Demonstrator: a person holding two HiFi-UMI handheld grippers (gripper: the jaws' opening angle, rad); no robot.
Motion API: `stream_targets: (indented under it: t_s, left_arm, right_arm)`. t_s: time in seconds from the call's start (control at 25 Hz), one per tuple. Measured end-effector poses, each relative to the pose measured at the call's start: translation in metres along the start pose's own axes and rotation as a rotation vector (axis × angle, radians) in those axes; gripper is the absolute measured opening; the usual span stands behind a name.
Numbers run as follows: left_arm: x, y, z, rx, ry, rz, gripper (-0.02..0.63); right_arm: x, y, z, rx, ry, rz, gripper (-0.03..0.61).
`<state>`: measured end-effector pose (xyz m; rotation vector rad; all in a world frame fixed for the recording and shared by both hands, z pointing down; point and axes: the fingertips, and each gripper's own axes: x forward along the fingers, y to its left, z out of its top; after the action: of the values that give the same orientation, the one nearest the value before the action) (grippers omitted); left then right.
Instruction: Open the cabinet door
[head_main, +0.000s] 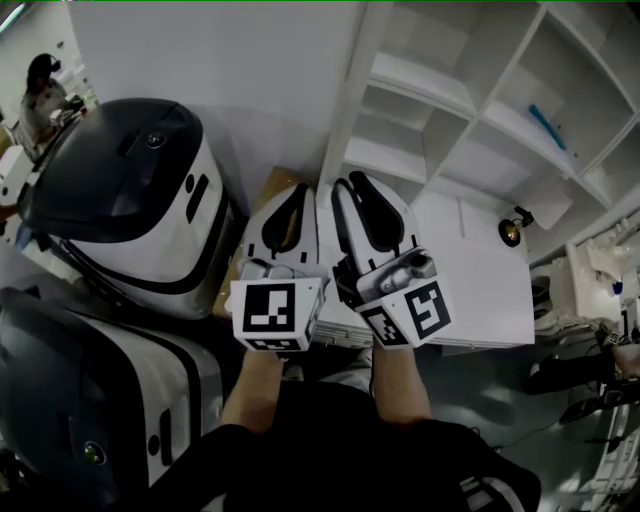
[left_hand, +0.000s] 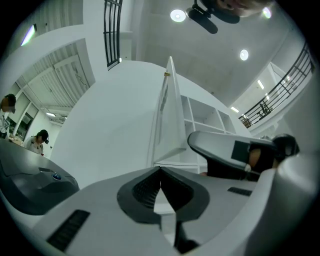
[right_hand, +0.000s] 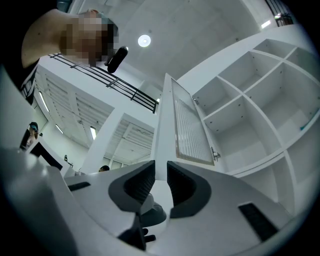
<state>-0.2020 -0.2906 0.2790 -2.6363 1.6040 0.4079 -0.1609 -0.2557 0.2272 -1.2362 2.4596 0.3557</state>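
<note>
The right gripper (right_hand: 160, 165) holds its jaws clamped on the near edge of the open white ribbed-glass cabinet door (right_hand: 190, 125), while the left gripper (left_hand: 160, 170) keeps its jaws closed on nothing.

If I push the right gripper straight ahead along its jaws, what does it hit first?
The open cabinet door: its edge stands in line with the gap of the right gripper, right at the tips. Whether it sits between the pads or just beyond them is unclear.

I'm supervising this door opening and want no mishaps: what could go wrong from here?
The right tongs pinch only the thin edge of the cabinet door, so it could slip free. The shut, empty left tongs sit close beside that door and might get bumped if it swings.
</note>
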Motion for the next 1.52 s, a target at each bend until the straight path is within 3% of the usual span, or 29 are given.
stream_targets:
  t_s: [0.2,0.56,1.16,1.52]
  left_arm:
    - [0.009,-0.015,-0.019,-0.025,0.033,-0.049,0.014]
    - [0.027,-0.057,-0.059,-0.049,0.120,-0.138,0.013]
    - [0.031,-0.113,-0.114,-0.032,0.221,-0.251,0.012]
    - [0.030,-0.107,-0.115,-0.021,0.218,-0.243,0.014]
  right_arm:
    - [-0.019,-0.014,-0.010,0.007,0.022,-0.041,0.089]
    - [-0.056,-0.049,-0.026,0.001,0.092,-0.138,0.026]
    - [-0.140,-0.112,-0.087,-0.037,0.388,-0.489,0.018]
    - [-0.139,-0.113,-0.103,-0.043,0.425,-0.507,0.018]
